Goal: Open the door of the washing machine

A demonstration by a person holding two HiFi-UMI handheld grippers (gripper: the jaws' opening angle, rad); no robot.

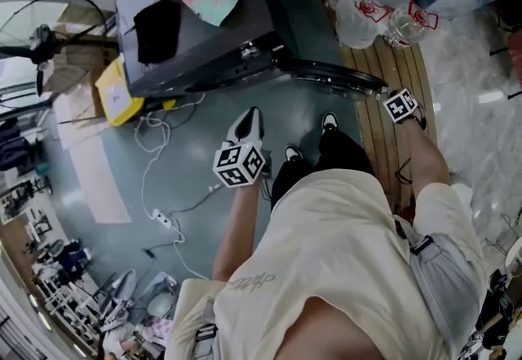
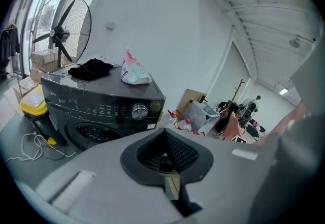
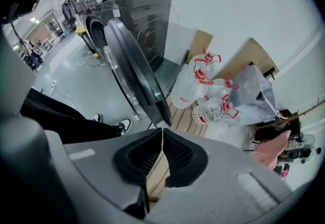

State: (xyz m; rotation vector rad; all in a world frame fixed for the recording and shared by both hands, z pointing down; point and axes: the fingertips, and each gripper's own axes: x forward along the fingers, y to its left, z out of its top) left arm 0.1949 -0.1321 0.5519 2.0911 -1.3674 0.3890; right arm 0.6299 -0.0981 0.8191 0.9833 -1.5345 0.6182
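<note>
1. My right tongs (image 3: 162, 134) are closed on nothing. Their pads meet, and only wooden decking shows below them.
2. The door (image 3: 129, 65) of the washing machine (image 3: 137, 9) already hangs well out from the cabinet. Its free edge lies just ahead of my right tongs, close to the tips but not between them. I cannot tell whether it touches them.
3. In the right gripper view the door runs as one long dark slab. It reaches from the hinge side at the machine's front down toward my tongs, so its long axis points almost straight at me.
4. My left tongs (image 2: 163, 139) are also closed and empty. They face the control panel and the uncovered drum opening (image 2: 94, 134), well apart from the door.
5. The head view shows the door reaching out toward my right hand, which is clearly the nearer one. My left hand hangs over bare floor in front of the machine.
6. As I judge it, the opening is all but done. Any further swing would come from my right hand nudging that free edge sideways, away from the drum.
</note>
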